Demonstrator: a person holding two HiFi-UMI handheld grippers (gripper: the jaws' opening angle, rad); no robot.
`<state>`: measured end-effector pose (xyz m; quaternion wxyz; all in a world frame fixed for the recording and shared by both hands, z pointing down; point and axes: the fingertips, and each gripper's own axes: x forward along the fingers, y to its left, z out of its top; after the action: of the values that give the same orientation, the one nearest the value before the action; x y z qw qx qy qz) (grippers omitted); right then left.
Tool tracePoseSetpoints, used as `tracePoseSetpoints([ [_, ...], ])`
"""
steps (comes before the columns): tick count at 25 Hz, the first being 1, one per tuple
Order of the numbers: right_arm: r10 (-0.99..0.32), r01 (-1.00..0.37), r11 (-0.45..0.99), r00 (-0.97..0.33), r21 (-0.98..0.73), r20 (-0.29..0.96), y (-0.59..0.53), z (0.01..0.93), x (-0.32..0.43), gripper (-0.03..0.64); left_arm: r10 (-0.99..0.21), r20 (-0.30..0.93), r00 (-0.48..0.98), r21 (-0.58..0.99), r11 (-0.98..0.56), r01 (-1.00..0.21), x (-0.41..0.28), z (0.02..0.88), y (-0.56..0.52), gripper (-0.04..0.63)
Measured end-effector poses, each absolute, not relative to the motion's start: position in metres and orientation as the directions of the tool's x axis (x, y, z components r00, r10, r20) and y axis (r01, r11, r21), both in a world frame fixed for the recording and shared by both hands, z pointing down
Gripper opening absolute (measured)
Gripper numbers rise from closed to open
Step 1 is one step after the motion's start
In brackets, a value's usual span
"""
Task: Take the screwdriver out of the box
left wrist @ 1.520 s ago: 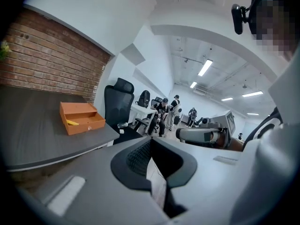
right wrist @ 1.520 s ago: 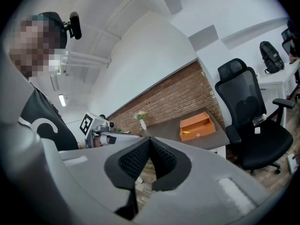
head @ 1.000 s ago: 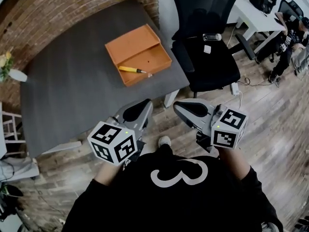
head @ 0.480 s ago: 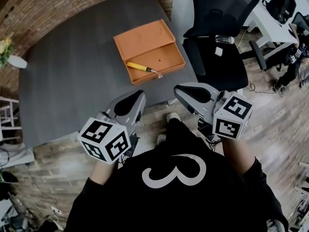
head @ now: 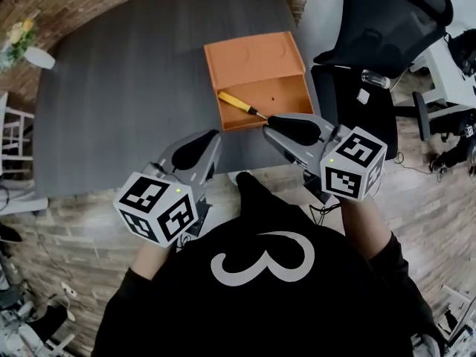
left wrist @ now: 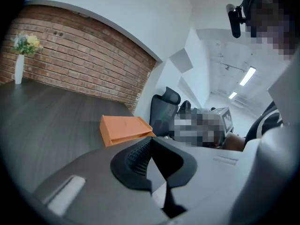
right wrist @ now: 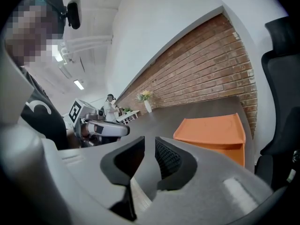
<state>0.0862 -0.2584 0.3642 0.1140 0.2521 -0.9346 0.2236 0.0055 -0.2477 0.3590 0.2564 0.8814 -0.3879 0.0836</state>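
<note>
An open orange box [head: 256, 76] lies on the dark grey table [head: 119, 103], with its lid folded back. A screwdriver [head: 236, 103] with a yellow handle rests inside along the front wall. My right gripper [head: 269, 122] hovers at the box's near edge, just short of the screwdriver tip. Its jaws [right wrist: 150, 146] are opening with a narrow gap and nothing between them. My left gripper [head: 210, 137] is over the table's near edge, left of the box, shut and empty [left wrist: 150, 142]. Both gripper views show the box from the side [left wrist: 123, 129] [right wrist: 213, 132], so the screwdriver is hidden there.
A black office chair [head: 387, 21] stands right of the table, close to the box. A white vase with flowers [head: 30, 47] sits at the table's far left corner by the brick wall. Wood floor lies below me.
Both grippers have come forward from over the floor to the table's near edge, and the box is now close. The right jaws have parted slightly.
</note>
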Motion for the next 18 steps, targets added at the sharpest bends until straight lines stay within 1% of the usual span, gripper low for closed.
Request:
tracePoseSetpoints([
  [3, -0.387, -0.511, 0.789, -0.844, -0.341, 0.372, -0.278, 0.377, 0.077, 0.08, -0.652, 0.364, 0.665, 0.4, -0.535, -0.744, -0.003, 0.365, -0.26, 0.012],
  [7, -0.316, -0.484, 0.82, -0.827, -0.305, 0.465, -0.299, 0.4, 0.063, 0.131, -0.666, 0.382, 0.641, 0.411, -0.499, -0.763, -0.014, 0.37, -0.279, 0.012],
  [9, -0.285, -0.475, 0.833, -0.808, -0.284, 0.516, -0.306, 0.417, 0.057, 0.135, -0.67, 0.391, 0.631, 0.416, -0.483, -0.771, -0.019, 0.373, -0.287, 0.012],
  [15, -0.204, -0.444, 0.868, -0.727, -0.222, 0.656, -0.32, 0.467, 0.043, 0.174, -0.679, 0.409, 0.609, 0.439, -0.439, -0.784, -0.033, 0.387, -0.299, 0.012],
  [18, -0.152, -0.419, 0.887, -0.664, -0.195, 0.732, -0.323, 0.492, 0.04, 0.177, -0.678, 0.421, 0.603, 0.448, -0.422, -0.788, -0.039, 0.394, -0.303, 0.012],
])
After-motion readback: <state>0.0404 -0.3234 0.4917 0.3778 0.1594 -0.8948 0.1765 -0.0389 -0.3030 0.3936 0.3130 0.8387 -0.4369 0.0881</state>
